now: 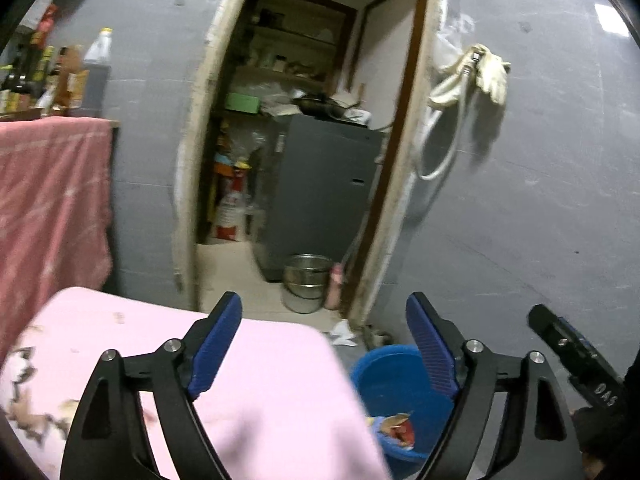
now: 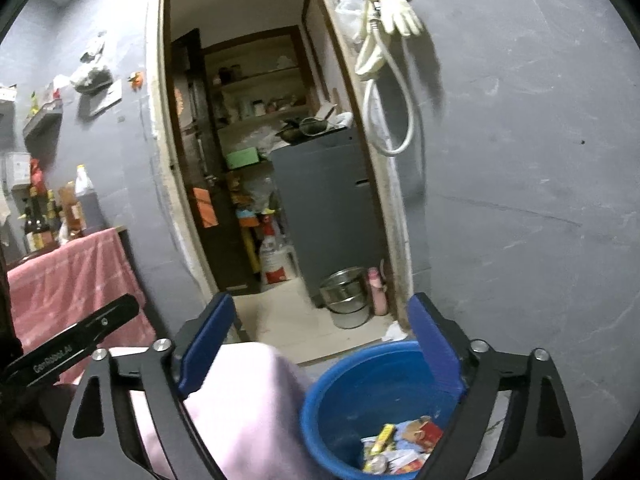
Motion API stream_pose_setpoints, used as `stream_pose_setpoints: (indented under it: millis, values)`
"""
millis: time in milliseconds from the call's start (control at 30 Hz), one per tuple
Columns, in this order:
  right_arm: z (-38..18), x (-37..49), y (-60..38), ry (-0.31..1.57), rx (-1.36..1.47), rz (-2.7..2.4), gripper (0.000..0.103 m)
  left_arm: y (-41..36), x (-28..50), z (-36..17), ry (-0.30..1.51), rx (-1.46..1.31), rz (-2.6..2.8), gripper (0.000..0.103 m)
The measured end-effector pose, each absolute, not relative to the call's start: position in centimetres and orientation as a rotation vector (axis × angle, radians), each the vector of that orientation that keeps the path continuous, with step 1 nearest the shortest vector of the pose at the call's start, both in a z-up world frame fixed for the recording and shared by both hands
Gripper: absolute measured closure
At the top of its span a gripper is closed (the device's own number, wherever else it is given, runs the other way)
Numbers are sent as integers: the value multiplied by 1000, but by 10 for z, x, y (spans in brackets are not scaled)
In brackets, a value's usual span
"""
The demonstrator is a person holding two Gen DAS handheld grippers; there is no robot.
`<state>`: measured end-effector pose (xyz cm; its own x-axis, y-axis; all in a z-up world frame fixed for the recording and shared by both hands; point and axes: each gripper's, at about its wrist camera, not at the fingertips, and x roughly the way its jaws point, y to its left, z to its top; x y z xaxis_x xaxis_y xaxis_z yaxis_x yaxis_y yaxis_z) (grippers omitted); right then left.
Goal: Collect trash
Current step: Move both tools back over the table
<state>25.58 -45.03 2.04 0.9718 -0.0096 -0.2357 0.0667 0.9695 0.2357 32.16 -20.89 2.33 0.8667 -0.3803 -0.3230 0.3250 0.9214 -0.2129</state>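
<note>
Fingers [image 1: 218, 344] of the left gripper [image 1: 324, 344] stand spread wide, nothing btwn the blue pads; same w/ the right gripper [image 2: 322, 344], pads apart and empty. Both released.

Around: a pink cloth [image 1: 256, 392] covers a surface just under the left gripper and runs up to the blue bucket [image 2: 360, 380], which sits on the floor right beside it. In the right wrist view the cloth edge overlaps the bucket's left rim. Behind, a grey wall [image 1: 540, 200] w/ an open doorway [image 1: 304, 152]. A pale glove [image 1: 490, 72] and a looped white hose [image 1: 440, 148] hang on the wall right of the doorway. Through the doorway: a grey cabinet [image 1: 320, 192] w/ clutter on top, shelves behind it, and a steel pot [image 1: 306, 282] on the floor at its foot, a pink bottle [image 1: 335, 284] just beside the pot. At left, a table draped in red cloth [image 1: 52, 200] carries bottles [image 1: 96, 72].

Bucket contents: trash [image 2: 400, 448] — crumpled wrappers, red, yellow and white — piled at the bottom. Exact items too blurred to tell.
</note>
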Motion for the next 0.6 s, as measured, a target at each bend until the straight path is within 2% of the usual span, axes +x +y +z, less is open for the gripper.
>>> stream_pose_setpoints:
  millis: [133, 267, 600]
  values:
    - [22, 255, -422, 235, 246, 2, 0, -165, 315, 21, 371, -155, -305, 14]
    - [20, 257, -394, 242, 246, 40, 0, -124, 308, 15, 374, -149, -237, 11]
    - [8, 262, -327, 259, 236, 130, 0, -39, 292, -17, 421, -127, -55, 10]
